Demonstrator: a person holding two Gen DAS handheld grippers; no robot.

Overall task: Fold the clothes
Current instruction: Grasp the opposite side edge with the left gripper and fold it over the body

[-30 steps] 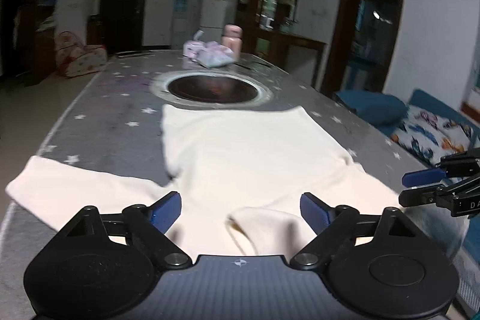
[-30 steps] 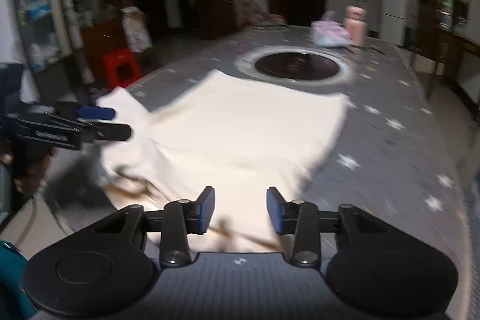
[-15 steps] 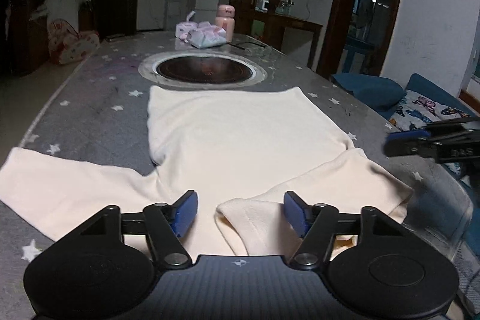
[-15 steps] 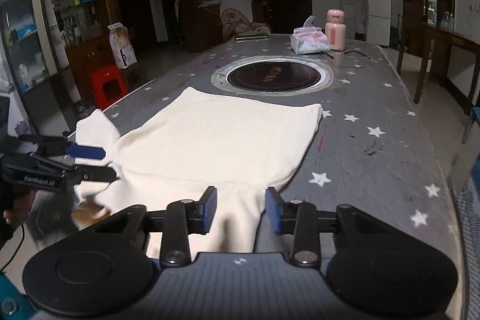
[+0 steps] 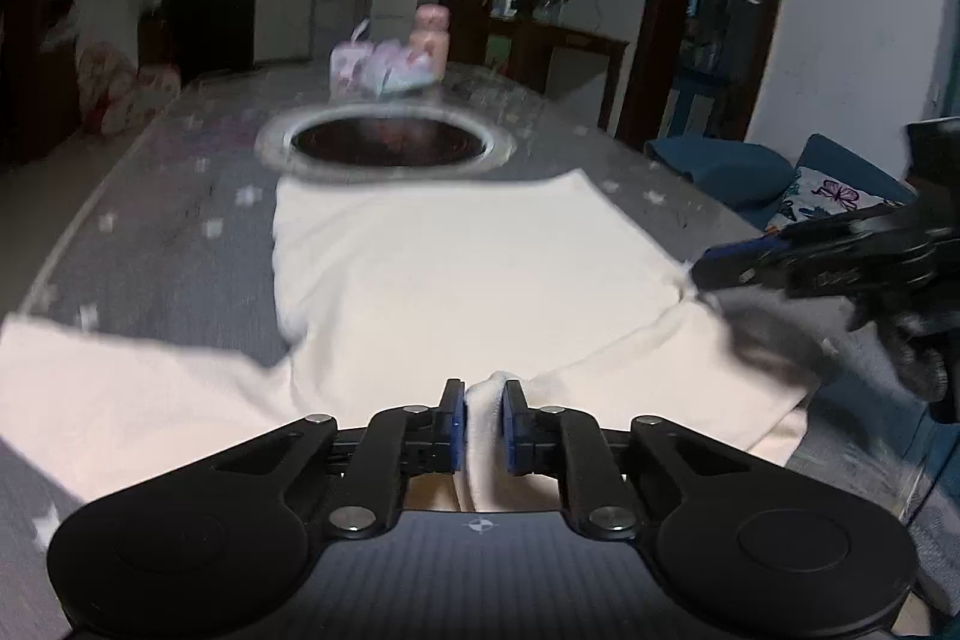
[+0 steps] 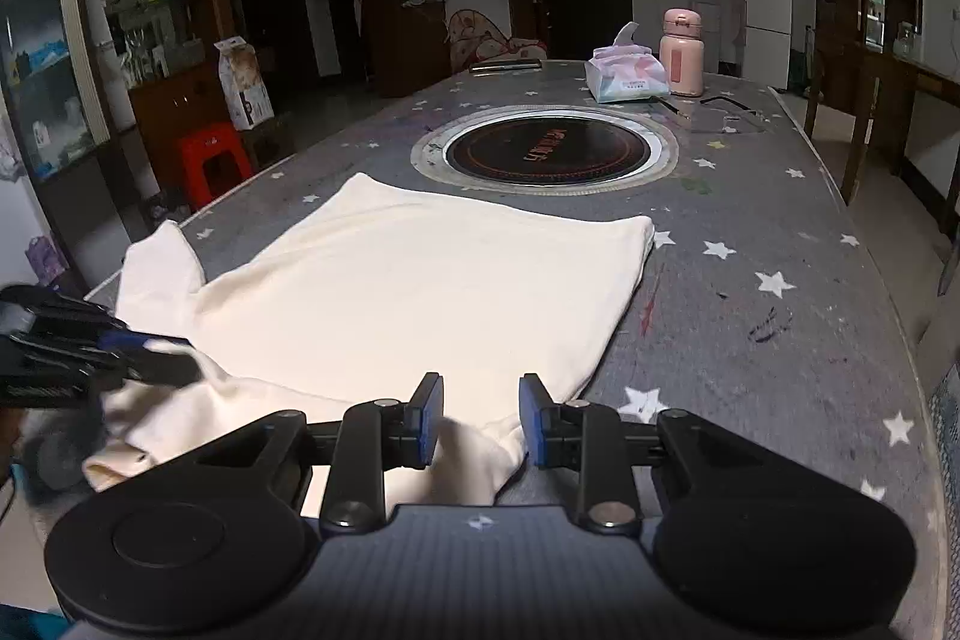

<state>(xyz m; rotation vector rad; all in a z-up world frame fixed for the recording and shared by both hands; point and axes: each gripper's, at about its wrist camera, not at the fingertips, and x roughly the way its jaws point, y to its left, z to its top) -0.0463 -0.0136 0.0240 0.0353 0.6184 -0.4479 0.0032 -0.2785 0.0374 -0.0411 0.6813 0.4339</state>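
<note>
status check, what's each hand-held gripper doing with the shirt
Left hand-held gripper shut on a fold of the cream shirt. Right hand-held gripper open over the shirt's near edge. Nothing on the shirt.

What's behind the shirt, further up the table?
Beyond the shirt sits a round burner set into the table, then a tissue pack and pink bottle. The table under the shirt is hidden.

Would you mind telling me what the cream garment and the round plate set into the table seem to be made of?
The garment looks like soft matte knit fabric, perhaps cotton: it bunches into a fold between the left tongs. The round plate looks like glossy dark glass or ceramic, ringed by a brushed metal rim; its exact material is uncertain.
</note>
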